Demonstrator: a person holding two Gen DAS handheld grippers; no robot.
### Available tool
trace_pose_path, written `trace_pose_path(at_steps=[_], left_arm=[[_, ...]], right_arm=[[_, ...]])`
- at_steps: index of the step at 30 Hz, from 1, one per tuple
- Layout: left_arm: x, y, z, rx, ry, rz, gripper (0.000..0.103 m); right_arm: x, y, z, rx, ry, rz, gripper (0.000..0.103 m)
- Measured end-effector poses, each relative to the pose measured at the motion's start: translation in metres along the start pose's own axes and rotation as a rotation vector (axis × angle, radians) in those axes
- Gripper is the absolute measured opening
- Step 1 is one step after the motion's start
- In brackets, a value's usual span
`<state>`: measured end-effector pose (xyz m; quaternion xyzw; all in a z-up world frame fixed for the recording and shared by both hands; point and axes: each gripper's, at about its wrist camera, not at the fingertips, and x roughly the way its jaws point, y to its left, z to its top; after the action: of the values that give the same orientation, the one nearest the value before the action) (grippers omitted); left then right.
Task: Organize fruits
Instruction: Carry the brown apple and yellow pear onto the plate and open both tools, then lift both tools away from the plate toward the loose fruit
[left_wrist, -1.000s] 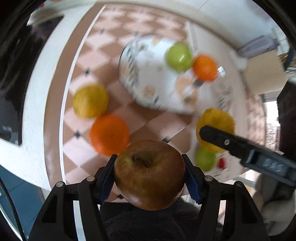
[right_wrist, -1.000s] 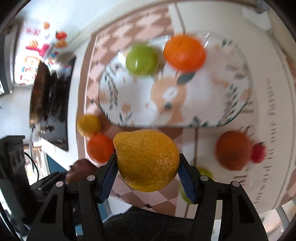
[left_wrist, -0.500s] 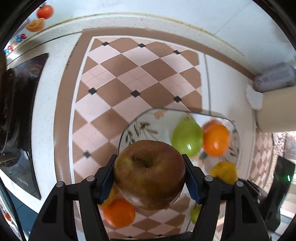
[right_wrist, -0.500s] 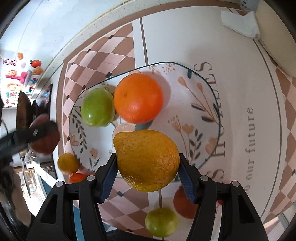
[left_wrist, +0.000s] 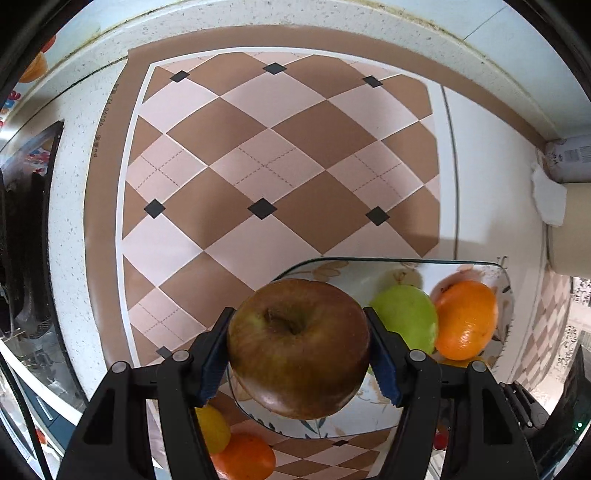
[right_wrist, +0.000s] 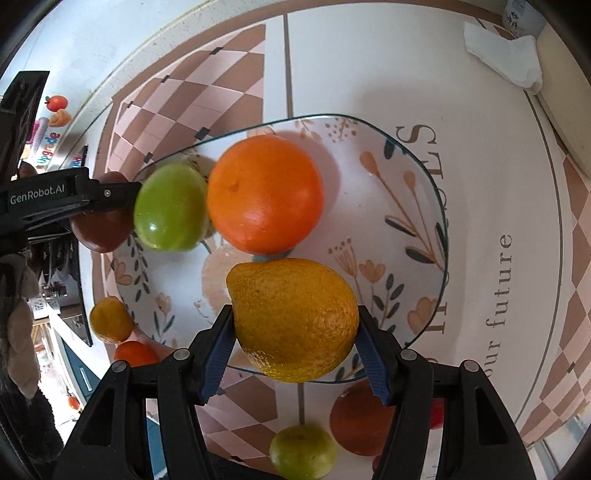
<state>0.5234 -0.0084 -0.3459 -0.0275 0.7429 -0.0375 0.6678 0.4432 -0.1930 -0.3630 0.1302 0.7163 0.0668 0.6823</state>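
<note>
My left gripper (left_wrist: 299, 350) is shut on a brown-red apple (left_wrist: 297, 347) and holds it over the left edge of the floral plate (left_wrist: 354, 267). On the plate lie a green apple (left_wrist: 406, 317) and an orange (left_wrist: 465, 319). My right gripper (right_wrist: 295, 338) is shut on a yellow lemon (right_wrist: 295, 317) above the plate's near part (right_wrist: 406, 236). In the right wrist view the green apple (right_wrist: 170, 208) and the orange (right_wrist: 264, 194) sit at the plate's far side, and the left gripper with its apple (right_wrist: 101, 225) is at the plate's left rim.
Loose fruit lies off the plate: a yellow one (right_wrist: 110, 319) and an orange one (right_wrist: 135, 354) at the left, a green one (right_wrist: 303, 452) and a dark orange one (right_wrist: 360, 417) near me. A crumpled tissue (right_wrist: 506, 59) lies at the far right. A checkered mat (left_wrist: 277, 166) covers the counter.
Both grippers have come lower and closer over the plate with their fruit held. The left gripper's apple now overlaps the plate's left edge; the lemon hangs over the plate's near part.
</note>
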Motion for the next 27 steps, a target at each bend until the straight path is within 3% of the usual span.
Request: trace_pose_path(at_steps=[3, 7, 11, 13, 15, 21, 27], left_arm=[[0.003, -0.002, -0.001, -0.004, 0.007, 0.014, 0.065], [0.004, 0.002, 0.004, -0.01, 0.002, -0.008, 0.066], [-0.009, 0.003, 0.004, -0.002, -0.042, 0.012, 0.088], [-0.015, 0.004, -0.001, -0.005, -0.06, 0.008, 0.089], [-0.023, 0.004, -0.009, 0.002, -0.085, 0.012, 0.09], [-0.054, 0.004, -0.06, 0.016, -0.198, 0.05, 0.09], [-0.082, 0.007, -0.111, 0.011, -0.293, 0.07, 0.09]], right_arm=[[-0.002, -0.003, 0.002, 0.005, -0.005, 0.017, 0.068], [-0.013, -0.007, 0.004, 0.004, -0.029, 0.011, 0.082], [-0.022, -0.007, 0.003, 0.0, -0.041, -0.011, 0.084], [-0.029, -0.008, 0.0, -0.007, -0.059, -0.042, 0.092], [-0.037, -0.004, -0.004, -0.021, -0.083, -0.081, 0.093], [-0.061, 0.007, -0.029, -0.052, -0.156, -0.164, 0.094], [-0.091, 0.013, -0.064, -0.051, -0.23, -0.172, 0.094]])
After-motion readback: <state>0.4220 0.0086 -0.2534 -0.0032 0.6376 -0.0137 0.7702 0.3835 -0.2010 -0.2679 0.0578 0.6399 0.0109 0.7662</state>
